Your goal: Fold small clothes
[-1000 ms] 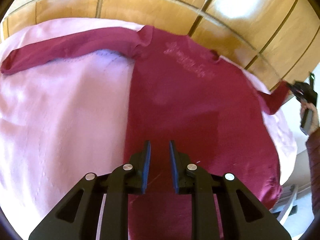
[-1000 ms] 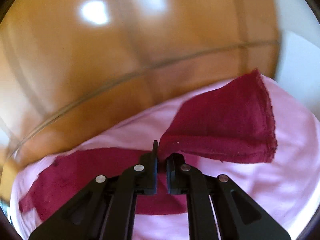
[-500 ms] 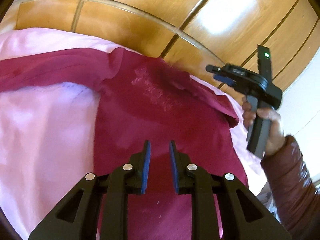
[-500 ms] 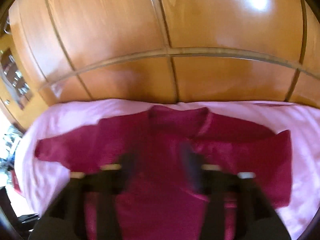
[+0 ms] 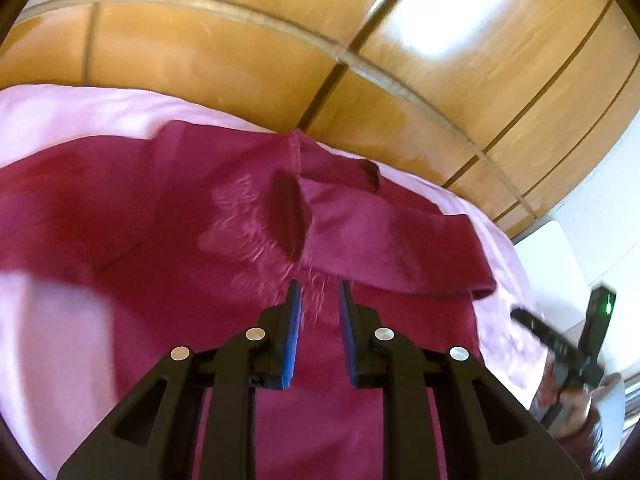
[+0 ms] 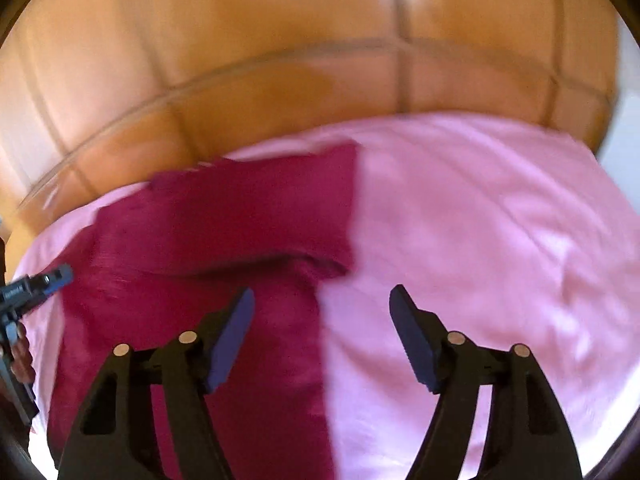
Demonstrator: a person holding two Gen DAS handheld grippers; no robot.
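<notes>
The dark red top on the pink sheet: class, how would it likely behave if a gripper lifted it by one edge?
The dark red top would probably droop, not hold its shape: its folded-over sleeve already lies soft and creased. It looks thin, so likely light. On the pink sheet it may drag and bunch rather than slide cleanly.

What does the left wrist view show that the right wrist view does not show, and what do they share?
Only the left wrist view shows the pale print on the chest of the dark red top, its neckline, and the left gripper with narrowly parted, empty jaws.

Only the right wrist view shows the wide bare stretch of the pink sheet beside the garment, and the right gripper, jaws wide apart and empty, having just been closing a little.

Both show the top with one sleeve folded across it, the sheet, and the wooden panels behind.
</notes>
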